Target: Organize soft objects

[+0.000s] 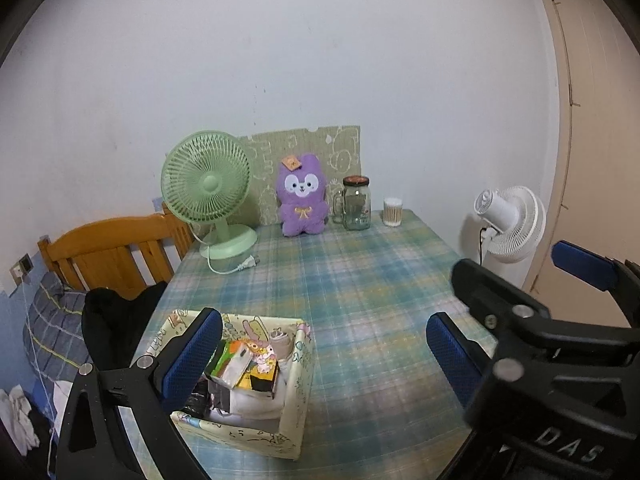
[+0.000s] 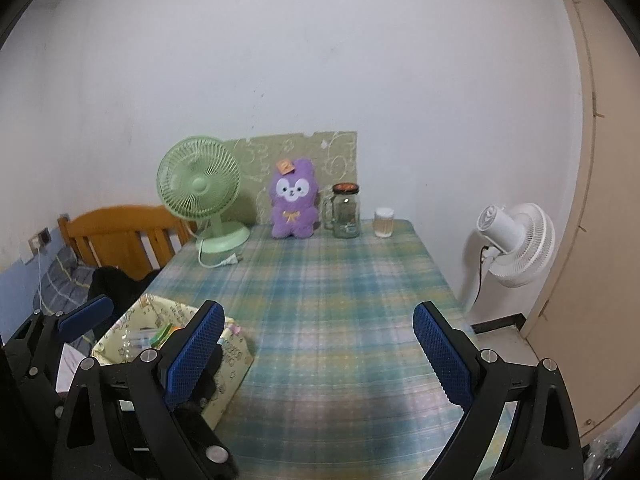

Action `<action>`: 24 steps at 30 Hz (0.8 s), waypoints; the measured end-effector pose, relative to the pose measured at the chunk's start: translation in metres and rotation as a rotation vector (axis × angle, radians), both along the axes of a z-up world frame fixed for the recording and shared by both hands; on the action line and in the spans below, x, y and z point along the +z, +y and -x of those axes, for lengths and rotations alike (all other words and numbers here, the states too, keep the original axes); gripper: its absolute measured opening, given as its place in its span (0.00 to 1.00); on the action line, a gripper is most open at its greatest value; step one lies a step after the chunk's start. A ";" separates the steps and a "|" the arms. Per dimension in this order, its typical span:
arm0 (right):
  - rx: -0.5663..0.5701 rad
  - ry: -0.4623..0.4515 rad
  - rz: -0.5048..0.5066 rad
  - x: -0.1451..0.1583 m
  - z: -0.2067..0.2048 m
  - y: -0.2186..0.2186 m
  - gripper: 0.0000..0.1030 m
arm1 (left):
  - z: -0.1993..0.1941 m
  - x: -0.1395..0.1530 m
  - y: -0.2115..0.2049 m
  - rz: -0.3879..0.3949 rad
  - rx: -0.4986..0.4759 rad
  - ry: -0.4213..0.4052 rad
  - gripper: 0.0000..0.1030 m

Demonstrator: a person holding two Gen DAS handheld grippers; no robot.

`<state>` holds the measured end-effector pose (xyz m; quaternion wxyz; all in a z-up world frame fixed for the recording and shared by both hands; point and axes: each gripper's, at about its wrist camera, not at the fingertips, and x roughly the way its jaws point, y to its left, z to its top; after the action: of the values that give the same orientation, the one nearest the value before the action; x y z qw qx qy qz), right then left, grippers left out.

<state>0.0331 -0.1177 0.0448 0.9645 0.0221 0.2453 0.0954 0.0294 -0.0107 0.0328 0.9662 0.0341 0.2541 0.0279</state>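
A purple plush bear (image 1: 302, 200) sits upright at the table's far edge, also in the right wrist view (image 2: 293, 200). A pale patterned fabric box (image 1: 294, 380) with small packets and soft items stands near the table's front left; its wall also shows in the right wrist view (image 2: 234, 364). My left gripper (image 1: 320, 356) is open and empty, its left finger over the box. My right gripper (image 2: 318, 354) is open and empty above the plaid tablecloth; it also shows at the right of the left wrist view (image 1: 520, 292).
A green desk fan (image 1: 208, 196) with loose plug stands back left. A glass jar (image 1: 356, 204) and a cotton-swab cup (image 1: 392, 212) stand right of the bear. A white floor fan (image 1: 508, 220) stands beyond the right edge. A wooden chair (image 1: 116, 252) stands at left.
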 end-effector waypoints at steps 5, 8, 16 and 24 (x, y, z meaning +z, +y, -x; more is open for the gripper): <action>-0.030 -0.027 -0.033 0.004 0.008 -0.024 0.97 | 0.005 0.006 -0.013 -0.020 -0.004 -0.025 1.00; -0.046 -0.046 -0.051 0.006 0.012 -0.036 0.99 | 0.007 0.008 -0.016 -0.016 -0.009 -0.030 1.00; -0.067 -0.063 -0.062 0.006 0.020 -0.048 1.00 | 0.010 0.014 -0.017 0.006 -0.003 -0.038 1.00; -0.058 -0.080 -0.070 0.010 0.023 -0.047 1.00 | 0.013 0.020 -0.010 0.018 0.014 -0.055 1.00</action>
<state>0.0097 -0.1644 0.0546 0.9745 0.0591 0.2026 0.0765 0.0159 -0.0206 0.0528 0.9729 0.0228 0.2276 0.0331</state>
